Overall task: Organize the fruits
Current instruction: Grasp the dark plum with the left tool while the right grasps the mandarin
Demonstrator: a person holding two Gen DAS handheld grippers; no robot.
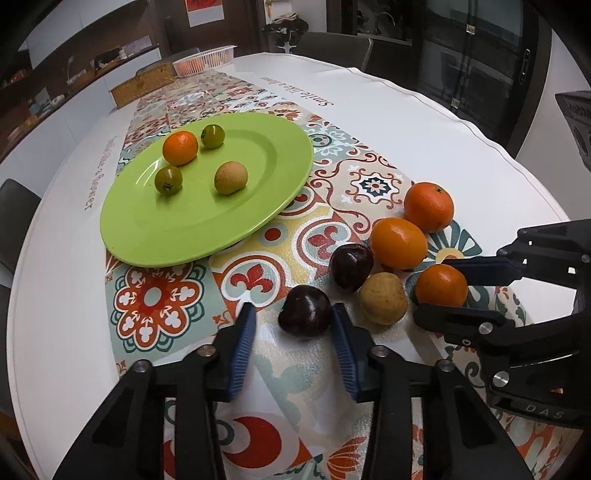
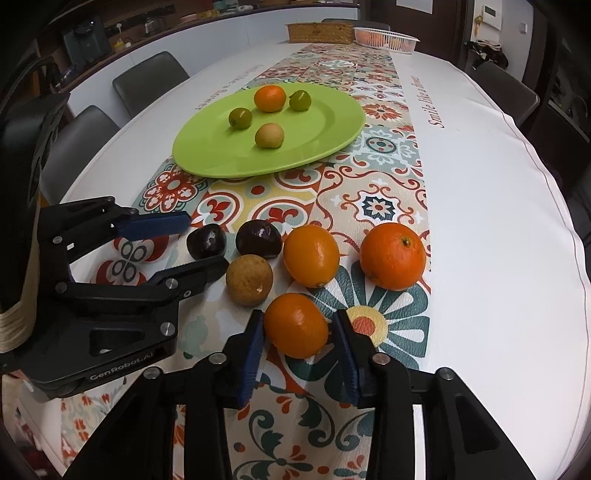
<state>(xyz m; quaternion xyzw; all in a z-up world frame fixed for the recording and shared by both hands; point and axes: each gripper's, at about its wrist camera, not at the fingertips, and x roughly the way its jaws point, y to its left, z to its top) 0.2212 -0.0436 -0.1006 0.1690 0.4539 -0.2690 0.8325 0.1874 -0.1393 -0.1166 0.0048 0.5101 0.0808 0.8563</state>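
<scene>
A long worktop [image 2: 498, 206] under a white cloth with a bright tiled runner down its middle fills both views, with dark chairs [image 2: 147, 79] along its sides and a wicker box [image 2: 320, 32] and a white basket [image 2: 386, 38] at its far end.

A green plate [image 1: 155, 236] lies on the runner and carries four small fruits: a small orange [image 1: 180, 147], two green fruits [image 1: 212, 136] [image 1: 168, 180] and a tan one [image 1: 230, 177].

Nearer the cameras, loose fruit sits in a cluster on the runner. The left hand-held gripper [image 1: 293, 325] straddles a dark plum [image 1: 304, 312]; its blue pad on the right touches the plum, the one on the left stands just clear, so the plum is not yet pinched. A second plum [image 1: 351, 266] lies just behind it, and a tan round fruit [image 1: 383, 298] is beside both.

The right hand-held gripper [image 2: 298, 332] has its blue pads pressed against both sides of a mandarin [image 2: 295, 325], which rests on the runner. Behind it are two larger oranges [image 2: 311, 256] [image 2: 392, 256], close together but apart.
</scene>
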